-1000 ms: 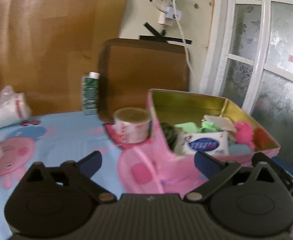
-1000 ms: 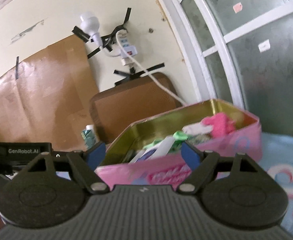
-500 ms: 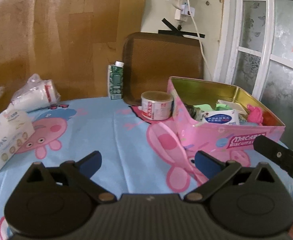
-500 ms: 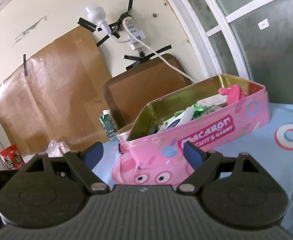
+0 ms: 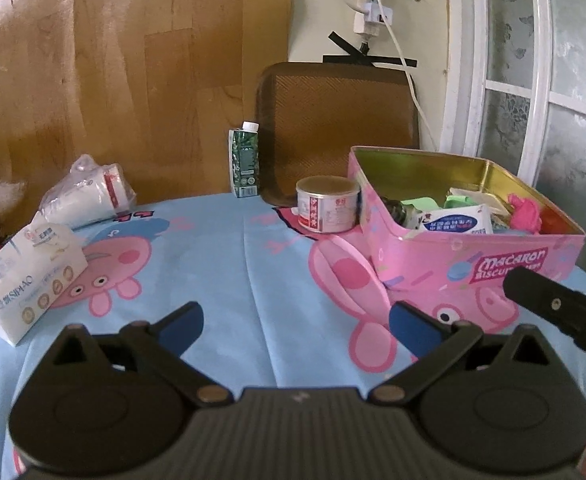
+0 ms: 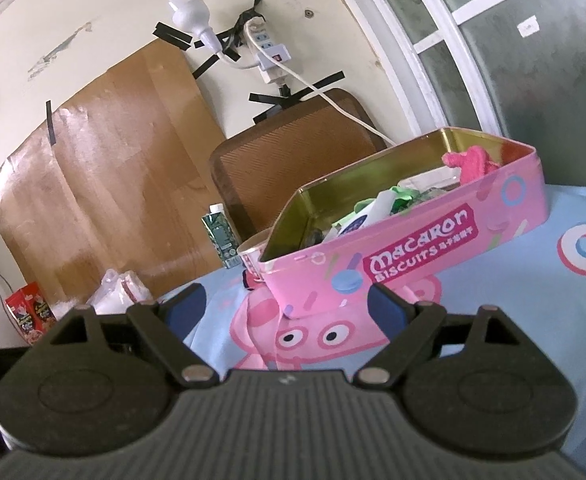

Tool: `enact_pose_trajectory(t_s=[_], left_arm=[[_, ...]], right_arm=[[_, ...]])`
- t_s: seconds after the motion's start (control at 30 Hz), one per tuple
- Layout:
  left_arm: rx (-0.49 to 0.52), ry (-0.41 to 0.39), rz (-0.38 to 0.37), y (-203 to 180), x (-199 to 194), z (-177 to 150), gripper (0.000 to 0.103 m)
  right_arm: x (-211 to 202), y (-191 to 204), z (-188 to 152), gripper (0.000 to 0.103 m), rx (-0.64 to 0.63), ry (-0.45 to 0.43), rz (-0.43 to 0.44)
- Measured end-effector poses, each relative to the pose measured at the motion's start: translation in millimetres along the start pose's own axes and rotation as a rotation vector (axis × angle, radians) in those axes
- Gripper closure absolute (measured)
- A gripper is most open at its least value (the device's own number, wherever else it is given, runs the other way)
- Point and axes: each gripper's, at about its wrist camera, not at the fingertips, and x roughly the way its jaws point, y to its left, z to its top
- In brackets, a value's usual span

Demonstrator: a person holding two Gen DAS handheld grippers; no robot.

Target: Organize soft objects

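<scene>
Both units have backed away from the tin (image 5: 469, 240). I read the left hand-held gripper (image 5: 295, 322) and right hand-held gripper (image 6: 283, 306) as spread, empty. The tissue pack (image 5: 25, 276) lies at 10 o'clock on the surface (image 5: 221, 264), long axis diagonal, nearer the left.

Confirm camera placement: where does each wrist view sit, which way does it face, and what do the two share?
Left wrist: on the open left gripper, low over the table, facing the tissue pack, round can and pink tin; part of the other gripper shows at right.
Right wrist: on the open right gripper, tilted, facing the pink tin close up.
Shared: pink tin, green carton, brown tray, wall power strip.
</scene>
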Motion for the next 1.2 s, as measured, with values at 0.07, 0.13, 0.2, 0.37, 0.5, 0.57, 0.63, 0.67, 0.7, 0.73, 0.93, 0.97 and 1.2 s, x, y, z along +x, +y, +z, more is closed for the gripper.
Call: enact_pose_trajectory(t_s=[0.07, 0.13, 0.2, 0.37, 0.5, 0.57, 0.63, 0.67, 0.7, 0.73, 0.93, 0.97, 1.2], left_arm=[[0.012, -0.002, 0.018, -2, 1, 0, 0.0], [0.014, -0.002, 0.023, -3, 2, 0, 0.0], [0.008, -0.001, 0.018, -2, 3, 0, 0.0], [0.013, -0.01, 0.07, -4, 4, -1, 0.0], [0.026, -0.01, 0.101, -7, 6, -1, 0.0], [0.03, -0.006, 0.097, -8, 6, -1, 0.0], [0.035, -0.002, 0.097, -8, 7, -1, 0.0], [0.038, 0.001, 0.1, -9, 8, -1, 0.0], [0.041, 0.004, 0.101, -9, 8, -1, 0.0], [0.041, 0.007, 0.099, -9, 9, -1, 0.0], [0.037, 0.024, 0.092, -9, 11, -1, 0.0], [0.037, 0.027, 0.089, -9, 11, -1, 0.0], [0.039, 0.048, 0.075, -9, 13, -2, 0.0]], right_arm=[[1, -1, -1, 0.013, 0.004, 0.005, -0.002], [2, -2, -2, 0.013, 0.007, 0.01, -0.003], [3, -3, -3, 0.013, 0.009, 0.014, -0.002], [4, -4, -4, 0.013, 0.015, 0.02, -0.005], [5, -5, -5, 0.012, 0.02, 0.026, -0.008], [6, -5, -5, 0.012, 0.021, 0.028, -0.008], [6, -5, -5, 0.012, 0.021, 0.028, -0.009], [6, -5, -5, 0.012, 0.022, 0.028, -0.009], [6, -5, -5, 0.012, 0.022, 0.028, -0.009], [6, -6, -5, 0.012, 0.023, 0.029, -0.01], [7, -6, -6, 0.012, 0.024, 0.029, -0.011], [7, -6, -6, 0.012, 0.024, 0.029, -0.011], [8, -6, -6, 0.012, 0.022, 0.032, -0.01]])
